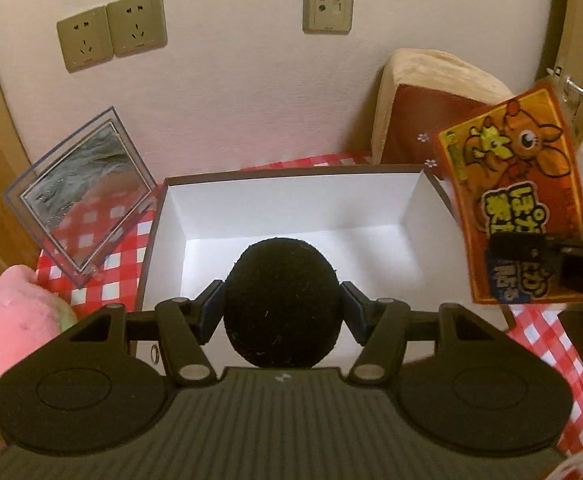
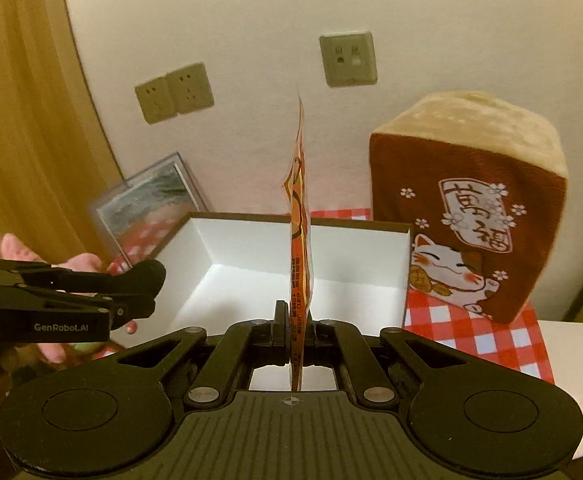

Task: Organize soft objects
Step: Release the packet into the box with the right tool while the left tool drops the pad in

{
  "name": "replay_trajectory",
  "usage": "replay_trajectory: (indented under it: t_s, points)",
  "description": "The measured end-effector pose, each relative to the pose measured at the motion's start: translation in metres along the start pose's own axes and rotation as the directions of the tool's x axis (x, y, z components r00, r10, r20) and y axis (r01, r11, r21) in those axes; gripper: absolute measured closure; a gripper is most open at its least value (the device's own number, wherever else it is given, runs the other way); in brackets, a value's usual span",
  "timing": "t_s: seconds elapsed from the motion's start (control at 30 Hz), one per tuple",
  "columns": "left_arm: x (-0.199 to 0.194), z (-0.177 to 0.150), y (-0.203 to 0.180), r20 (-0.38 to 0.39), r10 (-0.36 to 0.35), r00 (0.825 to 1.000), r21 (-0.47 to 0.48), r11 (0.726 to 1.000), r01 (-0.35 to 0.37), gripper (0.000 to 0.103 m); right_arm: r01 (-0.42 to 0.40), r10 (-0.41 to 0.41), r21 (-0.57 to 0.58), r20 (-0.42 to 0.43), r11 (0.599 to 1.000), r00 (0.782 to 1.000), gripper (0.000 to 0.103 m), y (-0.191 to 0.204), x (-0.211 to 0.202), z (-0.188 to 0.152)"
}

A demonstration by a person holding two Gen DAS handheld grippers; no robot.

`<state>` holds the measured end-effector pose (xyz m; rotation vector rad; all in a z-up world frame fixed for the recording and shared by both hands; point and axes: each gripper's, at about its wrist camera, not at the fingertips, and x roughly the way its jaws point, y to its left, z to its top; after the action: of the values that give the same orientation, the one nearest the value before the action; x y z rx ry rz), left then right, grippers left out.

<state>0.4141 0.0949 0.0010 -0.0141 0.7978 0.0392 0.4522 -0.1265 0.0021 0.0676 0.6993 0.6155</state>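
My left gripper (image 1: 282, 308) is shut on a round black sponge ball (image 1: 281, 304) and holds it over the near part of an open white box (image 1: 291, 208). My right gripper (image 2: 296, 330) is shut on a flat orange packet (image 2: 300, 248), seen edge-on above the box (image 2: 251, 280). In the left wrist view the packet (image 1: 519, 200) with cartoon animals hangs at the box's right side. The left gripper also shows at the left of the right wrist view (image 2: 91, 292). A pink plush toy (image 1: 7, 320) lies left of the box.
A brown and cream lucky-cat plush cushion (image 2: 471, 232) stands right of the box against the wall. A clear picture frame (image 1: 83, 196) leans at the left. A red-checked cloth (image 2: 471, 328) covers the table. Wall sockets (image 1: 111, 32) are behind.
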Motion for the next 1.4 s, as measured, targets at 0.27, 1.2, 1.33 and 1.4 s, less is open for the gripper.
replay_trajectory:
  t_s: [0.27,1.2,1.33,1.4]
  points:
    - [0.035,0.005,0.002,-0.054,0.004,0.999,-0.006,1.000,-0.004,0.043,0.028,-0.025,0.028,-0.103,0.999,0.994,0.100,-0.013,0.051,0.002]
    - [0.049,0.012,0.004,-0.086,-0.004,0.996,-0.025,1.000,0.002,0.032,0.034,-0.030,0.044,-0.098,0.998,0.995,0.057,-0.024,0.059,0.001]
    - [0.034,0.009,0.005,-0.077,0.005,0.997,-0.026,1.000,-0.007,0.032,0.028,-0.025,0.042,-0.080,0.999,0.996,0.052,-0.022,0.045,-0.002]
    - [0.025,0.005,0.005,-0.067,0.007,0.998,-0.026,1.000,-0.009,0.032,0.025,-0.021,0.047,-0.066,0.999,0.998,0.050,-0.023,0.036,-0.003]
